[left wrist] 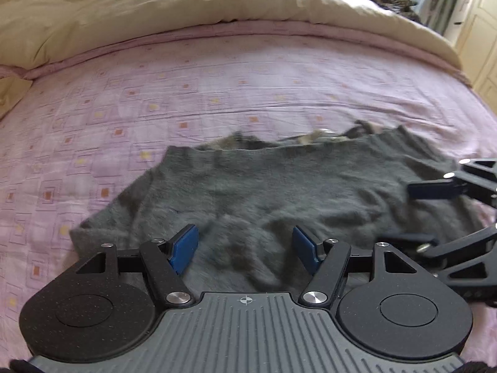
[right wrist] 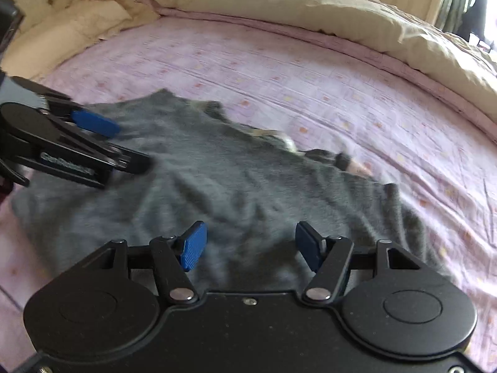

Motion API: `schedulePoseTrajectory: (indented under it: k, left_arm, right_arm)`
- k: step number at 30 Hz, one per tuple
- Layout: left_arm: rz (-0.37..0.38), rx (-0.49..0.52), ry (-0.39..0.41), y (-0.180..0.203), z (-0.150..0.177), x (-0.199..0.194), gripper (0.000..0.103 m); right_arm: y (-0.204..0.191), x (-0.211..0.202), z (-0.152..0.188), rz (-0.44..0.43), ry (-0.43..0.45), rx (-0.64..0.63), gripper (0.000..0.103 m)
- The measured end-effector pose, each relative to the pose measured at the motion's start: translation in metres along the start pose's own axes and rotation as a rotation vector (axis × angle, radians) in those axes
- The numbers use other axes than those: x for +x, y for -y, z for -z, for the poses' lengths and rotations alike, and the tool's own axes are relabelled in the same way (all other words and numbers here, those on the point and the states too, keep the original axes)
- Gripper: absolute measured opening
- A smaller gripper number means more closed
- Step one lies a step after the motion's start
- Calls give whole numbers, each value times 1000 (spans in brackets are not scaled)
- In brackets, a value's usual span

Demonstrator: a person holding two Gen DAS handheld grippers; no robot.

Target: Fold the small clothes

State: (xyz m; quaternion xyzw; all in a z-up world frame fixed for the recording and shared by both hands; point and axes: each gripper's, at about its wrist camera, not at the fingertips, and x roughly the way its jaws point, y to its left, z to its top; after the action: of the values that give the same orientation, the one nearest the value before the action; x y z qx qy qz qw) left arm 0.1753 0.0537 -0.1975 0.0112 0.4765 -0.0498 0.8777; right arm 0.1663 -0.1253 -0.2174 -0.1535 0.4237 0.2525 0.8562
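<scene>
A small dark grey fuzzy garment (left wrist: pixel 267 183) lies spread and a little rumpled on the pink bedspread, with a lighter lining showing along its far edge (left wrist: pixel 323 135). My left gripper (left wrist: pixel 245 247) hovers open over the garment's near hem, nothing between its blue pads. The right gripper (left wrist: pixel 400 211) enters at the right edge of the left wrist view, open over the cloth. In the right wrist view the same garment (right wrist: pixel 242 183) fills the middle. My right gripper (right wrist: pixel 250 245) stands open above its near part. The left gripper (right wrist: pixel 118 146) reaches in from the left, open over the cloth.
The pink patterned bedspread (left wrist: pixel 186 93) surrounds the garment with flat room on the left and far side. A cream duvet (left wrist: pixel 155 9) is bunched along the far edge. A tufted headboard and pillow (right wrist: pixel 62 15) sit at the far left. Cupboard doors (left wrist: pixel 478 37) stand at the right.
</scene>
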Motion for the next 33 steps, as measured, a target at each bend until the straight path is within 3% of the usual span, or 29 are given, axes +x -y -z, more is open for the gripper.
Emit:
schedulePoseTrajectory:
  k: [5,10,14,18,22,33]
  left_arm:
    - [-76,-48,-27,-33,-13,25,65]
    - [-76,-47,-37,-49,-17,33,71]
    - [-48,-139,-60,-60,-20,27,72]
    - [-54,-197,-86,-61,-23,13,76]
    - [-51,-190,-93,-53,-23,-6,103]
    - [-35,-132,-106,-14,5,-54,103]
  right_arm:
    - [44,22,-9,99,-25,100,71]
    - [83,28,-6,124,-42,239,77]
    - [99,15,-1,114,-29,330,79]
    - [103,-8,7,94,5,406,93]
    - [96,-33,14,76,36,434,102]
    - [68,-89,49,50,45,523,103]
